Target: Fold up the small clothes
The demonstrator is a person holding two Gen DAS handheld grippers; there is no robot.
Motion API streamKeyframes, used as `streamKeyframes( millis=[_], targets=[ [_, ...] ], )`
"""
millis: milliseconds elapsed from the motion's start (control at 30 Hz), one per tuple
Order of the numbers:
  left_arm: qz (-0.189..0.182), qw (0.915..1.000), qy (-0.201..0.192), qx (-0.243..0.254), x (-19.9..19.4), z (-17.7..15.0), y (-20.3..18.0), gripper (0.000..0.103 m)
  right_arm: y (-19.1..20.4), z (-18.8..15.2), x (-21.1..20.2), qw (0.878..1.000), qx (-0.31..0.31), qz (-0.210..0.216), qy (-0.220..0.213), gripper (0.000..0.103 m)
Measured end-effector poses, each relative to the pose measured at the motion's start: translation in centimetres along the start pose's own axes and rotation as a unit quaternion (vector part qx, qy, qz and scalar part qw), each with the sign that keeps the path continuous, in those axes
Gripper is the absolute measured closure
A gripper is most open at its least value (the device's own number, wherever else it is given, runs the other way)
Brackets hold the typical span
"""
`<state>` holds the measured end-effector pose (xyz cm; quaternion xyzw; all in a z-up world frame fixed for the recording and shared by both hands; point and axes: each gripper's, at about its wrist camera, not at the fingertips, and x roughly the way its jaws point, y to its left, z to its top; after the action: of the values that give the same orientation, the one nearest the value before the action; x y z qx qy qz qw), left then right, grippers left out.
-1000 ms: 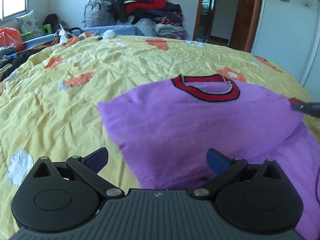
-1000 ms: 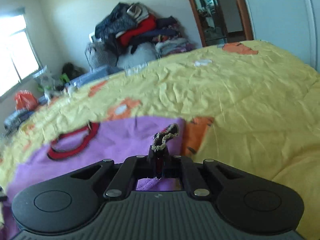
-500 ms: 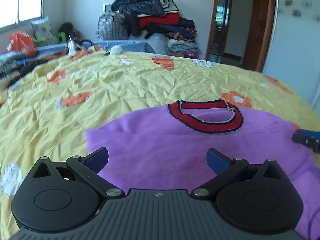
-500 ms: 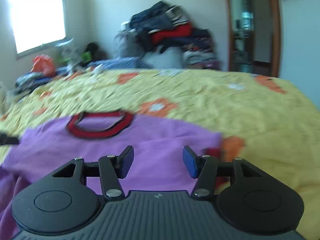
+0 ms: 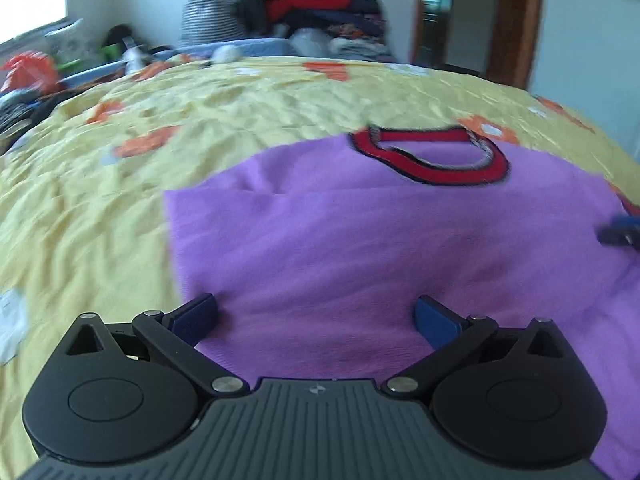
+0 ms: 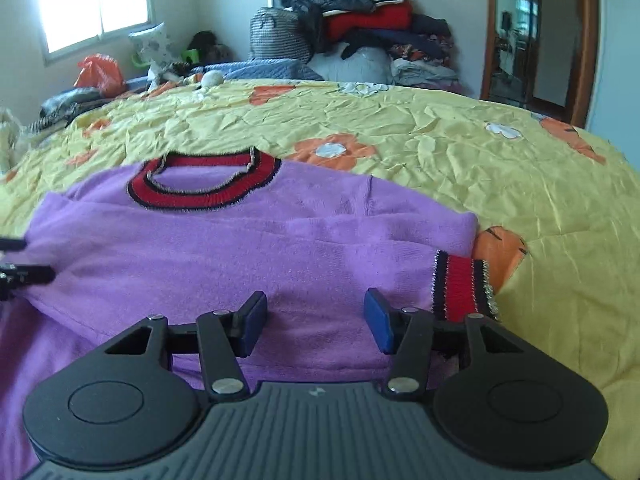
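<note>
Yellow floral bedspread (image 6: 440, 152), clothes pile (image 6: 360, 32) behind. My right gripper (image 6: 316, 320), earlier pinching the cuff (image 6: 460, 288), is opening over the purple sweater (image 6: 240, 248) (left gripper (image 5: 316, 316) spread, empty).

The left gripper (image 5: 316, 318) points downward with its jaws spread wide and nothing between them, while the right gripper (image 6: 316, 320) angles down, its jaws opening and empty
</note>
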<state>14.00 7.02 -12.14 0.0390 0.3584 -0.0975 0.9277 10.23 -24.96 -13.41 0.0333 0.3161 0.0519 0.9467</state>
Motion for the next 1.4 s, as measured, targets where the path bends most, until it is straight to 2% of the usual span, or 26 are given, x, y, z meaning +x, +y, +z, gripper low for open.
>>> streamKeyframes(
  millis=[33,67,100,167,200,333,400,433,533,600,667,733,800,900,933,1067,1167,1233,1300,1400],
  targets=[
    [-0.005,0.9999,-0.011,-0.008,-0.7,0.1,0.0,0.0,0.3,-0.1,-0.4,1.0,0.0,0.001,-0.003,0.039],
    [-0.02,0.9996,-0.018,-0.008,-1.2,0.1,-0.2,0.0,0.8,-0.2,-0.6,1.0,-0.006,0.003,-0.005,0.027],
    [-0.031,0.9995,-0.01,-0.002,-1.2,0.0,-0.5,0.0,1.2,-0.4,-0.7,1.0,-0.012,0.008,-0.005,0.022],
    [-0.016,0.9995,0.017,0.019,-0.5,-0.7,-1.2,0.0,1.8,-1.2,-0.4,0.999,-0.032,0.002,0.013,0.021],
    [-0.016,0.9995,0.009,0.026,-0.6,-1.1,-1.2,0.0,2.0,-1.6,-0.6,0.999,-0.051,-0.003,0.005,0.021],
    [-0.013,0.9995,0.027,0.007,-0.9,-1.1,0.1,0.0,1.4,-1.6,-1.3,0.999,-0.042,0.009,0.004,0.021],
    [-0.031,0.9991,0.025,-0.017,-2.0,-1.5,0.6,0.0,1.9,-2.2,-2.8,0.998,-0.054,0.009,-0.014,0.02],
    [-0.043,0.9986,0.023,-0.019,-2.7,-2.1,0.7,0.0,2.2,-2.6,-3.7,0.997,-0.063,0.021,-0.026,0.02],
    [-0.047,0.9987,0.018,-0.005,-4.9,-4.5,0.2,0.0,3.2,-4.4,-6.7,0.995,-0.075,0.039,-0.058,0.02],
    [-0.061,0.9978,0.022,0.01,-6.3,-6.2,-0.6,0.0,3.7,-5.4,-7.6,0.995,-0.078,0.039,-0.038,0.02],
    [-0.04,0.9978,0.023,0.047,-7.4,-7.8,-1.7,0.0,4.1,-6.6,-8.3,0.996,-0.079,0.05,-0.014,0.02],
    [-0.03,0.9974,0.016,0.065,-8.5,-9.1,-2.1,0.0,4.1,-7.8,-8.5,0.996,-0.065,0.047,0.027,0.019],
    [-0.035,0.9975,0.023,0.058,-9.5,-10.1,-1.9,0.0,3.7,-9.0,-9.9,0.998,-0.045,0.044,0.026,0.019],
    [-0.047,0.9968,0.028,0.059,-11.4,-11.7,-1.8,0.0,4.2,-10.6,-11.9,0.997,-0.065,0.018,0.037,0.019],
    [-0.05,0.9968,0.028,0.056,-12.0,-12.4,-1.7,0.0,4.2,-11.1,-12.6,0.998,-0.052,0.013,0.039,0.019],
    [-0.046,0.9959,0.001,0.078,-14.3,-14.8,-1.8,0.0,4.5,-13.8,-15.9,0.997,-0.054,0.001,0.047,0.018],
    [-0.051,0.996,0.005,0.073,-14.8,-15.1,-1.3,0.0,4.3,-15.4,-18.1,0.998,-0.053,0.001,0.039,0.016],
    [-0.047,0.9968,0.012,0.064,-14.8,-15.0,-0.9,0.0,3.5,-16.0,-19.1,0.998,-0.032,-0.008,0.046,0.015],
    [-0.039,0.9979,0.019,0.049,-15.3,-15.0,-0.4,0.0,2.7,-16.6,-20.1,0.999,-0.001,-0.009,0.03,0.015],
    [-0.065,0.9974,0.005,0.03,-16.6,-16.0,0.6,0.003,1.9,-17.0,-20.8,0.999,0.038,-0.007,0.017,0.015]
  ],
)
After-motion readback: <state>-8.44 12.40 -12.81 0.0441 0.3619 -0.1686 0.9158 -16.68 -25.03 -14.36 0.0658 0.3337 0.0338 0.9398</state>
